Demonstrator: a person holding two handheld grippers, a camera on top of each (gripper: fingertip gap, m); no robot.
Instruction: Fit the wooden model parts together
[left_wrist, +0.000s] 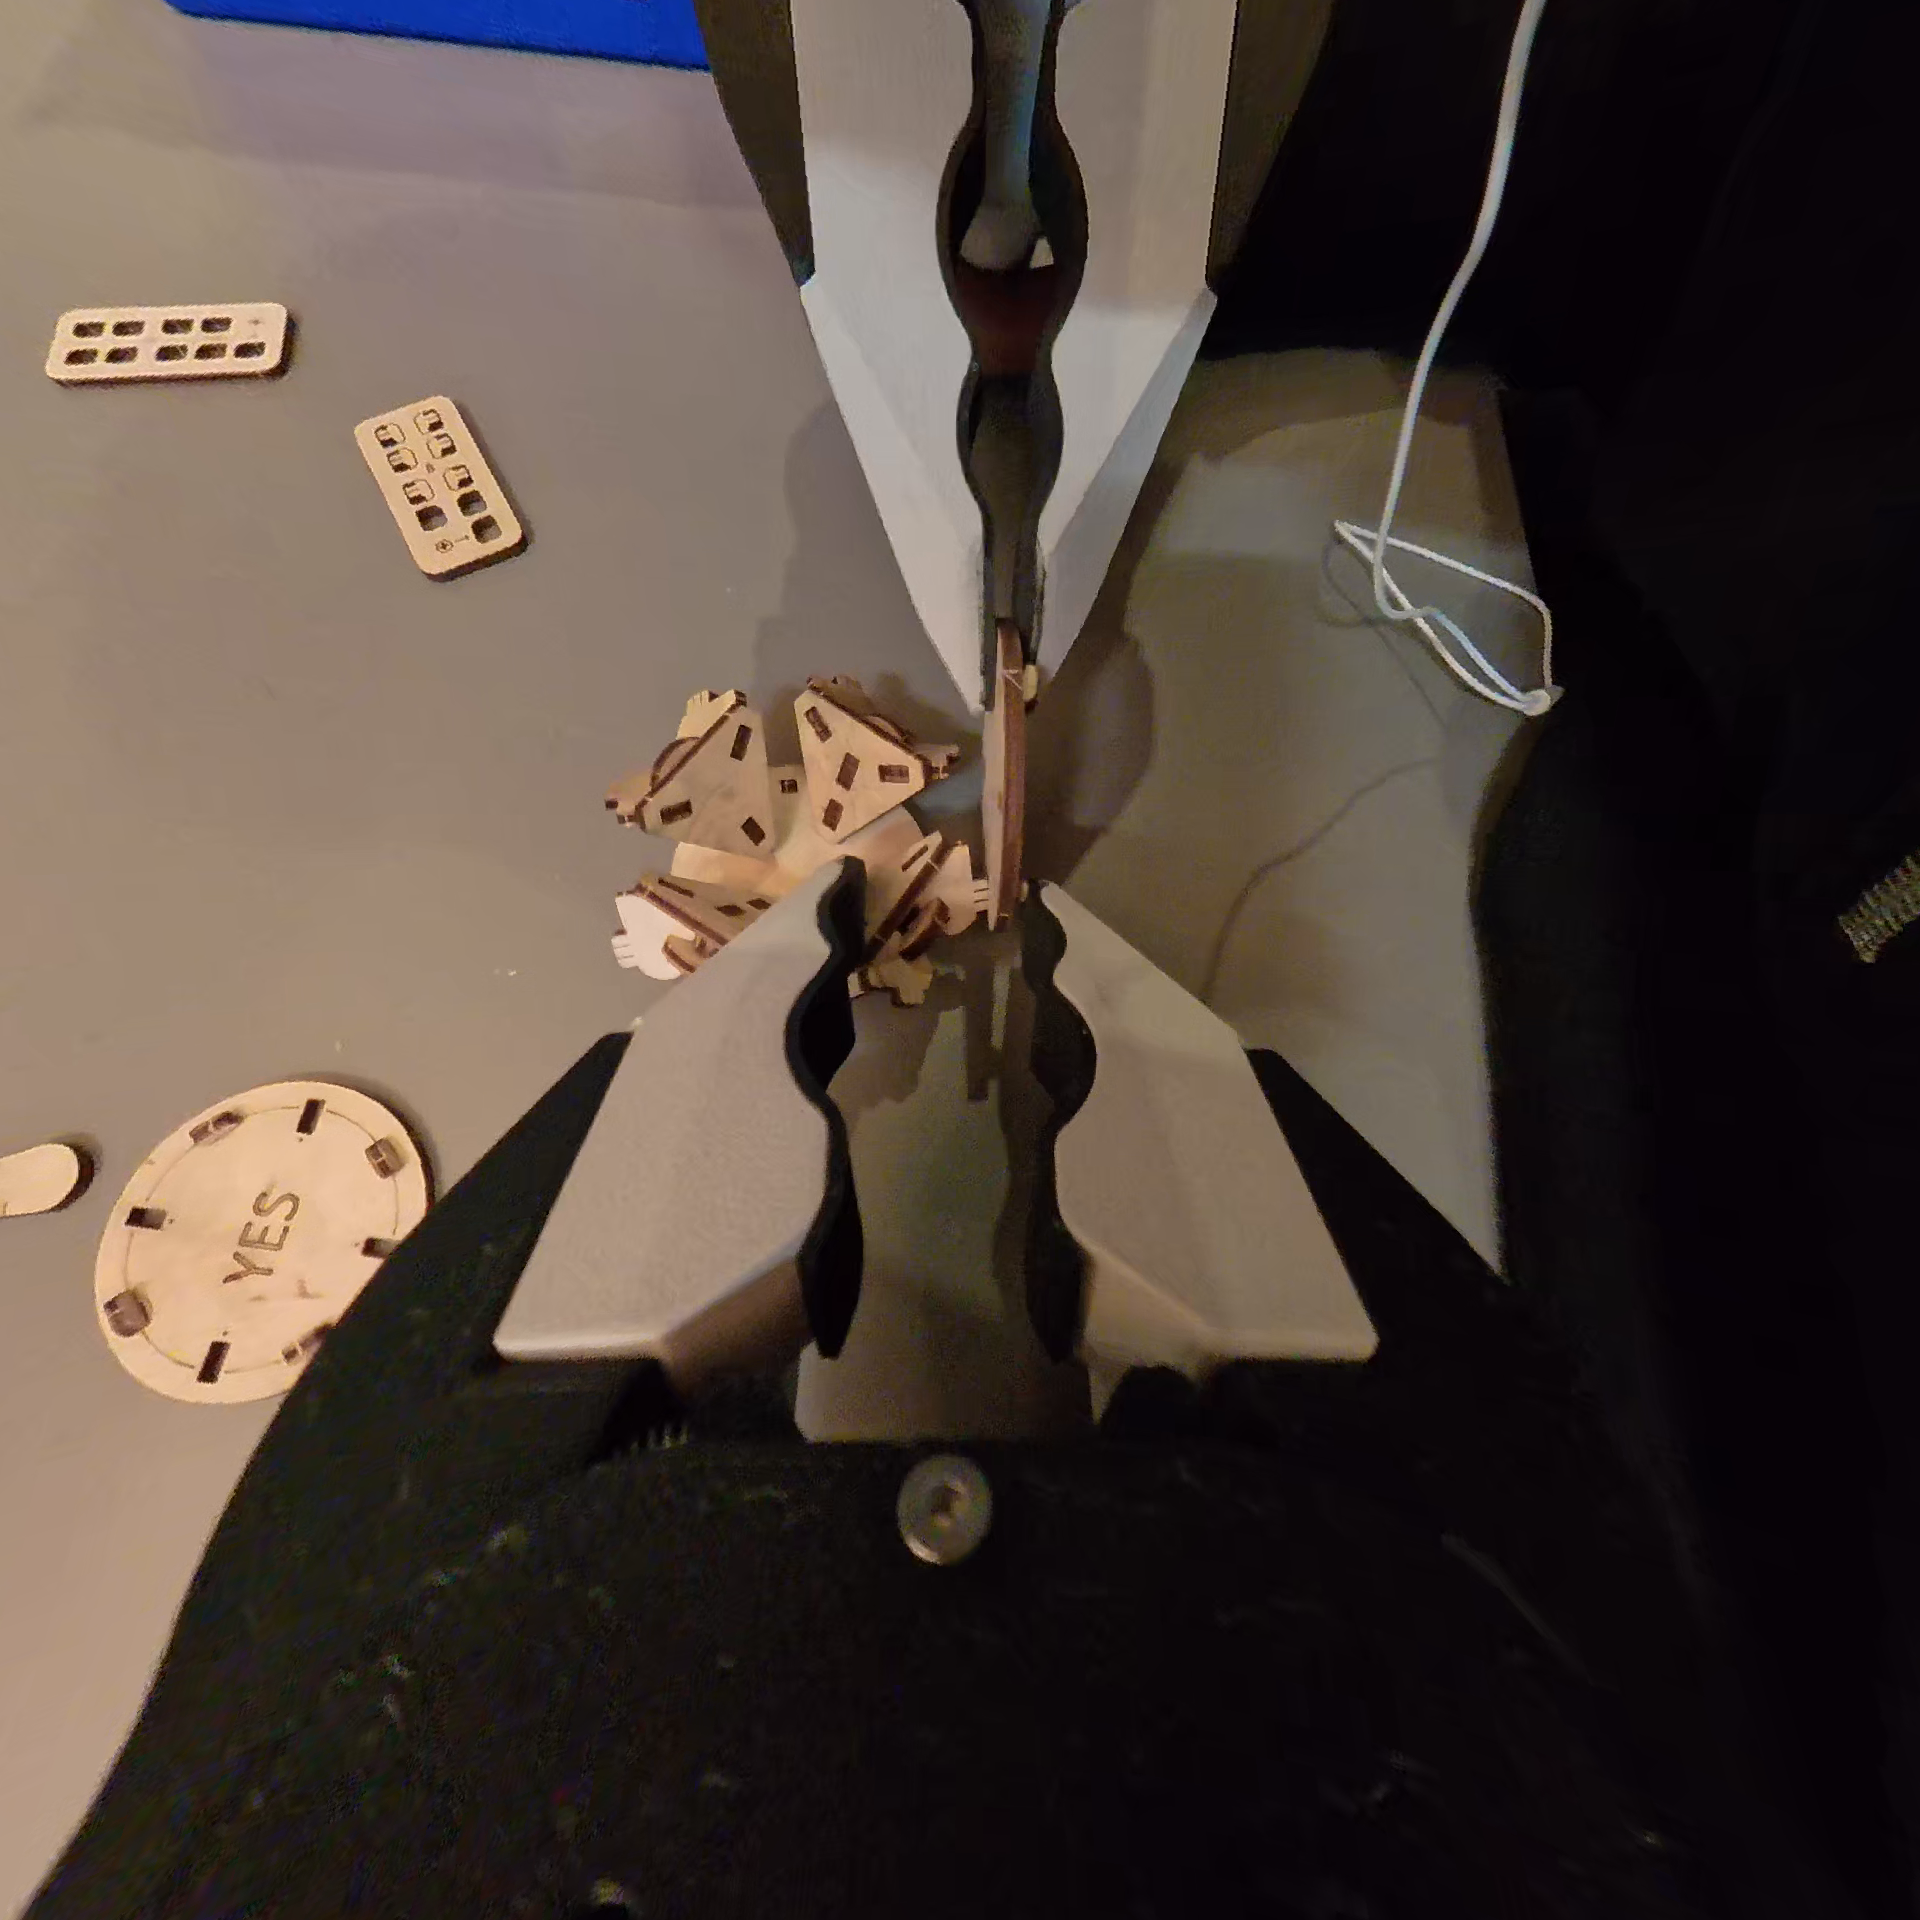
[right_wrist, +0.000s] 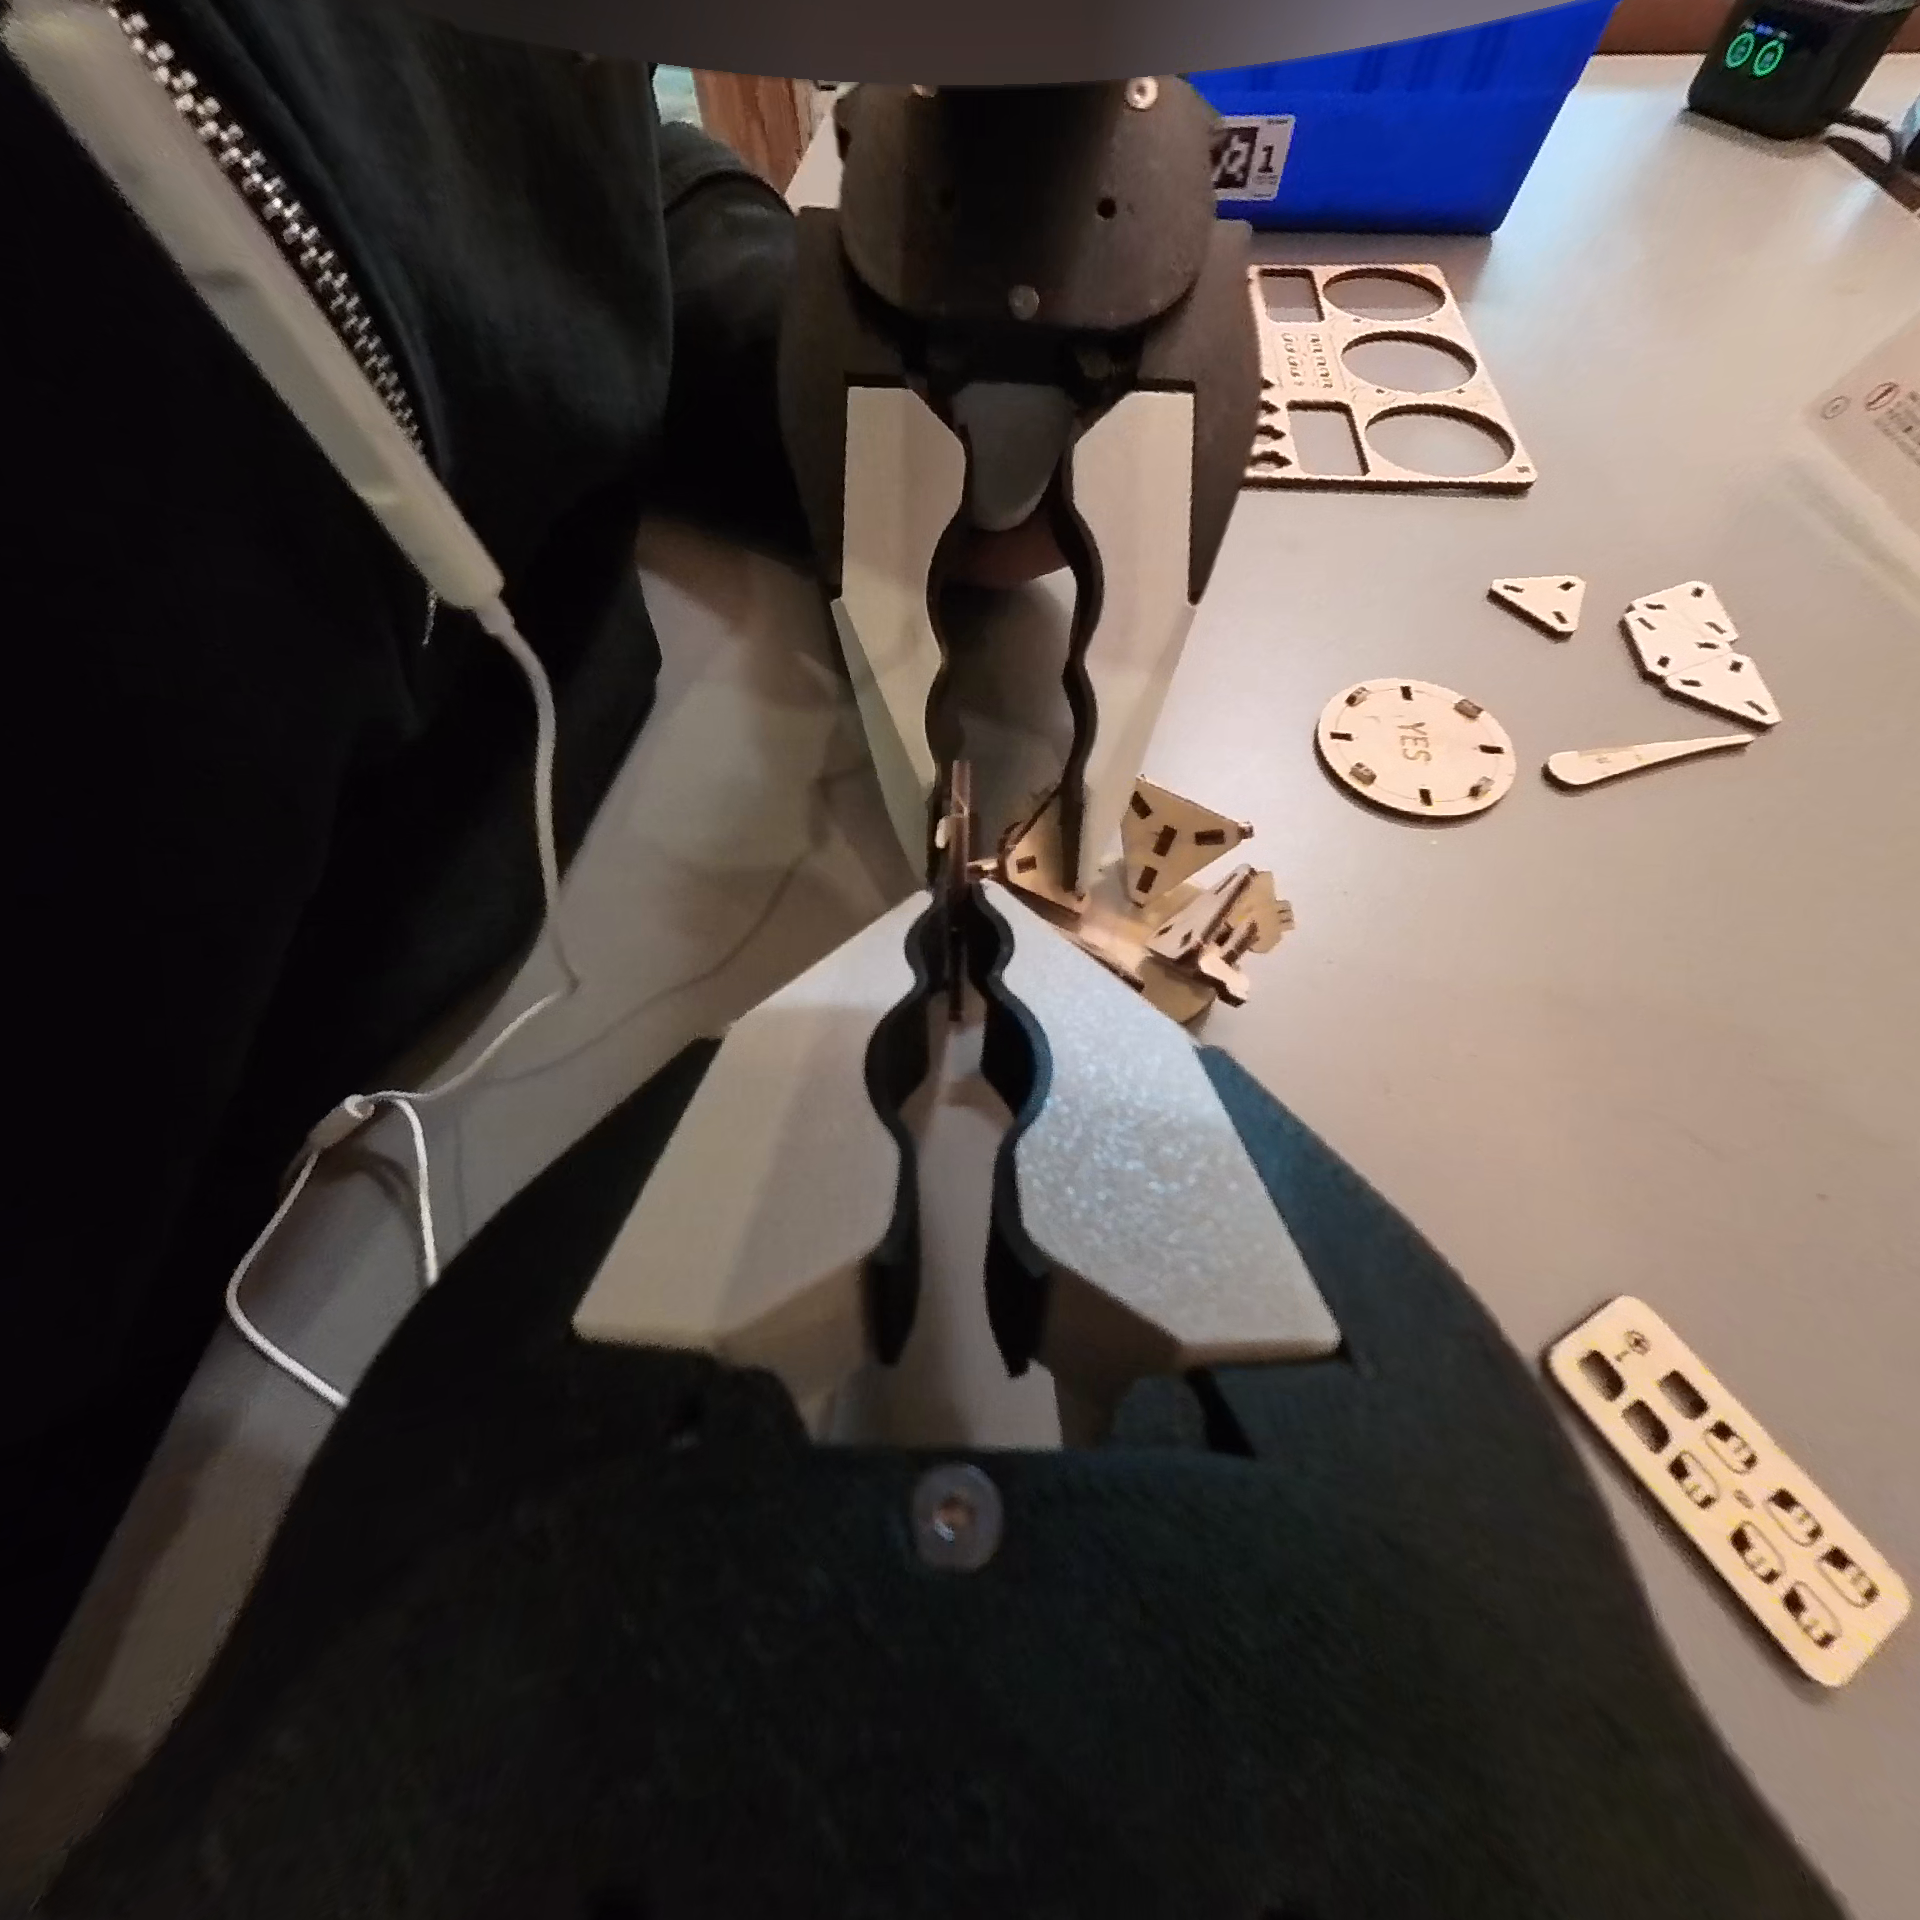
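Grey table (right_wrist: 1558, 1039) carries a half-built wooden model (left_wrist: 748, 821) and a loose disc (right_wrist: 1415, 746). My right gripper (right_wrist: 958, 914) is clenched on a thin wooden plate (left_wrist: 1006, 790), held on edge. My left gripper (left_wrist: 940, 894) stands parted around the plate's far edge, beside the model.

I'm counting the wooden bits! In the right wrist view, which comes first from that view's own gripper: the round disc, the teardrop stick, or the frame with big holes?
From the right gripper:
1. Round disc, on the table, right of the tips.
2. Teardrop stick, just past the disc, farther right.
3. Frame with big holes, far back by the blue bin.
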